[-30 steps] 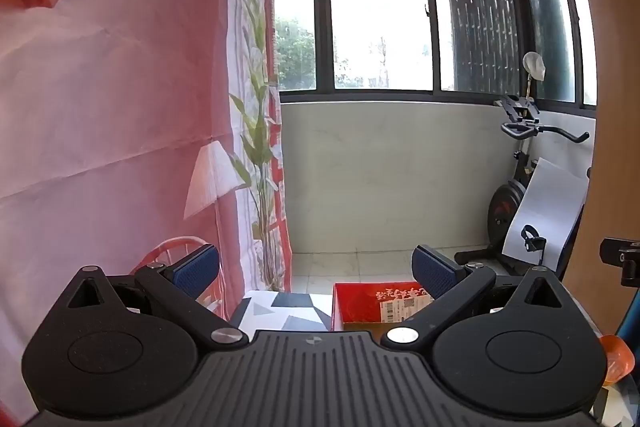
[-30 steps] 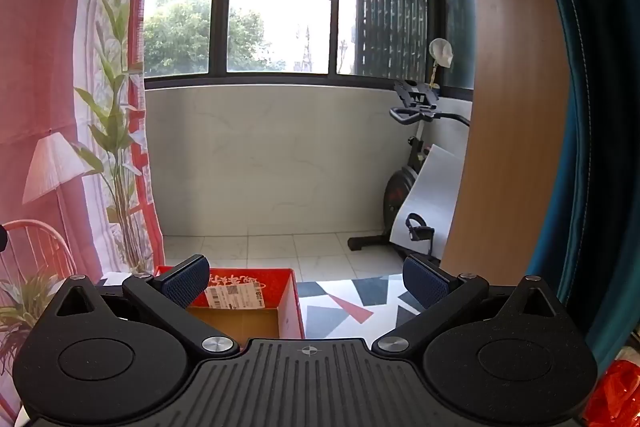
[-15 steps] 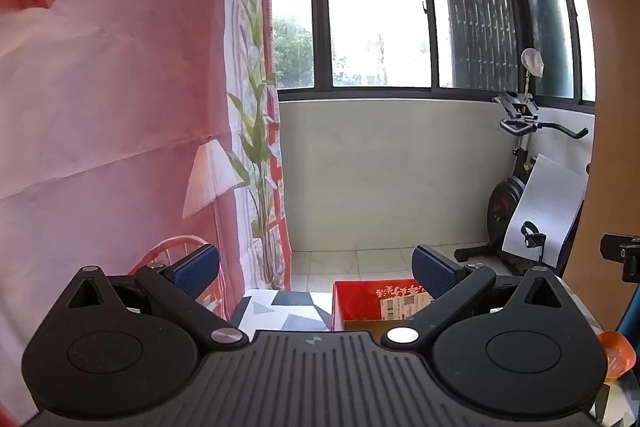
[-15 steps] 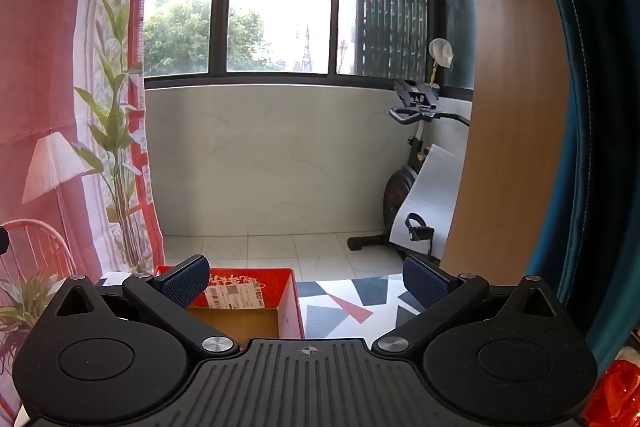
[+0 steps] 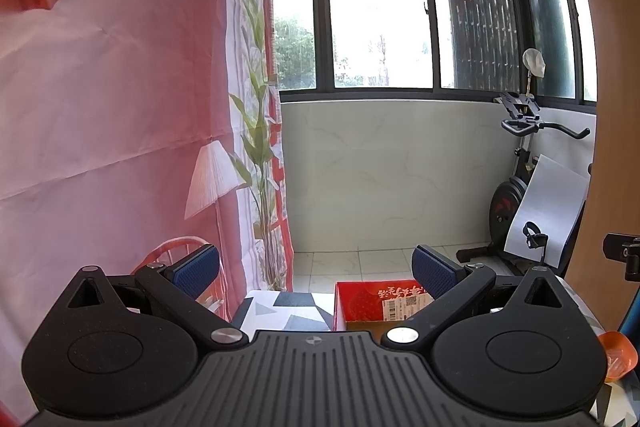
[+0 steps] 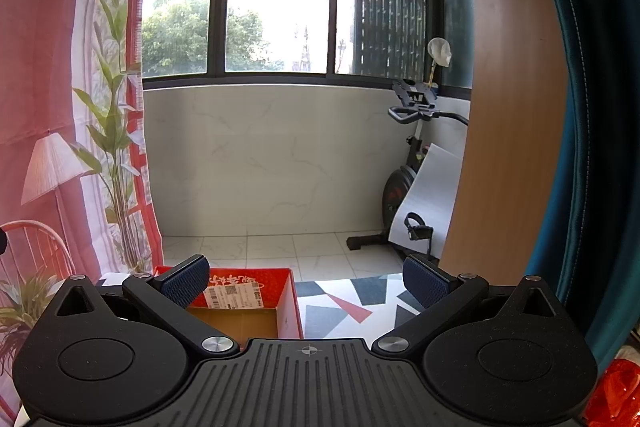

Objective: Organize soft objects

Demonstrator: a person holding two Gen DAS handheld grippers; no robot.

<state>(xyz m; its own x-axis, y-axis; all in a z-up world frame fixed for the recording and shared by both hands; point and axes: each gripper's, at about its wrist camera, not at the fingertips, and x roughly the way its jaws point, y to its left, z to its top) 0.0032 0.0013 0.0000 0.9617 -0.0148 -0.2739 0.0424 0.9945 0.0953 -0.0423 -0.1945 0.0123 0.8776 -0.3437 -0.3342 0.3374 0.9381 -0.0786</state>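
Note:
My left gripper (image 5: 316,273) is open and empty, held level above the table with its blue pads wide apart. My right gripper (image 6: 306,279) is open and empty too. An open red cardboard box (image 5: 362,311) with a white shipping label stands on the table ahead; it also shows in the right wrist view (image 6: 256,301), below and left of centre. An orange soft object (image 5: 618,351) lies at the left view's lower right edge. A red crinkly object (image 6: 616,393) sits at the right view's lower right corner. Most of the tabletop is hidden behind the gripper bodies.
The table wears a white cloth with grey and red triangles (image 6: 348,303). A pink printed backdrop (image 5: 112,107) hangs on the left. A wooden panel (image 6: 512,107) and a teal curtain (image 6: 600,147) stand on the right. An exercise bike (image 6: 412,187) stands by the far wall.

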